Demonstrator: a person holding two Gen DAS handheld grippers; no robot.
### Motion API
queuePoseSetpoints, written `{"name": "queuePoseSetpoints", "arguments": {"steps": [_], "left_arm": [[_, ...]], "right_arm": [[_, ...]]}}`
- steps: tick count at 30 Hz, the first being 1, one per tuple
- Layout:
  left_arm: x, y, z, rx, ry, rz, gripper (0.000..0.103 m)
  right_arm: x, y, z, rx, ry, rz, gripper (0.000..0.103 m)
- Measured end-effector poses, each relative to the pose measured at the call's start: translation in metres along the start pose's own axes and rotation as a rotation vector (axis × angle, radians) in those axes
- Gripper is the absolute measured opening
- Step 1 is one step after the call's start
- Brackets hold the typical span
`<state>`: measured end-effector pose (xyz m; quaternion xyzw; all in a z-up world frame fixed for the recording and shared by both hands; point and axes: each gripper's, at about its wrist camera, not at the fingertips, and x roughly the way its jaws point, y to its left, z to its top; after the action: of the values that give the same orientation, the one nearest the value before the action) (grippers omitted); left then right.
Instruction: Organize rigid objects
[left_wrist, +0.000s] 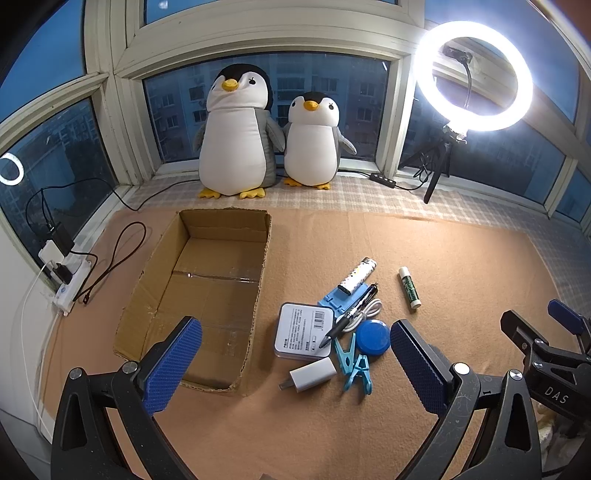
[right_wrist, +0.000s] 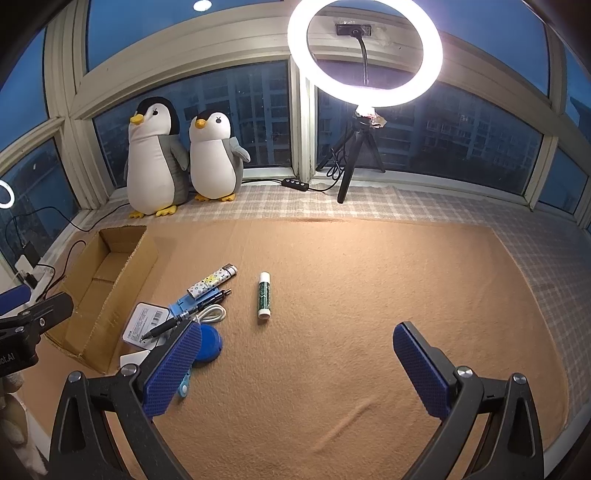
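Clutter sits in a loose heap on the tan felt mat (right_wrist: 332, 295), just right of the open brown cardboard box (left_wrist: 207, 280), which holds nothing. The left wrist view shows the heap whole: a white square tin (left_wrist: 304, 330) with a black pen (left_wrist: 351, 314) across it, a white charger plug (left_wrist: 312, 373), two light-blue clothes pegs (left_wrist: 356, 365), a round blue lid (left_wrist: 373, 336), a patterned lighter (left_wrist: 357, 275). From the right wrist view its own finger hides most of these (the pegs barely show). A green-labelled glue stick (right_wrist: 264, 295) lies apart. The left gripper (left_wrist: 295, 369) and right gripper (right_wrist: 297, 369) both hover wide open, gripping nothing.
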<state>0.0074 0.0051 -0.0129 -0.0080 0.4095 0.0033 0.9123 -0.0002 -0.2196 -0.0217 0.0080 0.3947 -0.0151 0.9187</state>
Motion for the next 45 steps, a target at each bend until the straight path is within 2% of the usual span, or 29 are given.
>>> {"name": "queuePoseSetpoints", "arguments": {"steps": [10, 18, 26, 31, 33, 36, 41, 45], "left_arm": [[0.003, 0.001, -0.001, 0.000, 0.001, 0.001, 0.103], [0.009, 0.015, -0.003, -0.016, 0.016, 0.034, 0.103], [0.023, 0.061, -0.006, -0.059, 0.065, 0.121, 0.103], [0.036, 0.106, -0.011, -0.080, 0.113, 0.178, 0.103], [0.042, 0.129, -0.011, -0.096, 0.133, 0.193, 0.103], [0.051, 0.160, -0.009, -0.114, 0.155, 0.228, 0.098], [0.078, 0.203, -0.004, -0.134, 0.219, 0.209, 0.087], [0.115, 0.224, -0.010, -0.150, 0.301, 0.175, 0.067]], "right_arm": [[0.005, 0.002, 0.000, -0.007, 0.007, 0.002, 0.102], [0.013, 0.003, -0.001, -0.012, 0.026, 0.007, 0.102], [0.028, 0.002, 0.002, -0.016, 0.056, 0.022, 0.102], [0.039, 0.005, 0.007, -0.034, 0.065, 0.019, 0.102], [0.044, 0.005, 0.010, -0.033, 0.074, 0.021, 0.098], [0.052, 0.005, 0.012, -0.022, 0.090, 0.027, 0.090], [0.067, 0.005, 0.014, 0.013, 0.142, 0.030, 0.080], [0.076, 0.005, 0.013, 0.028, 0.160, 0.015, 0.076]]}}
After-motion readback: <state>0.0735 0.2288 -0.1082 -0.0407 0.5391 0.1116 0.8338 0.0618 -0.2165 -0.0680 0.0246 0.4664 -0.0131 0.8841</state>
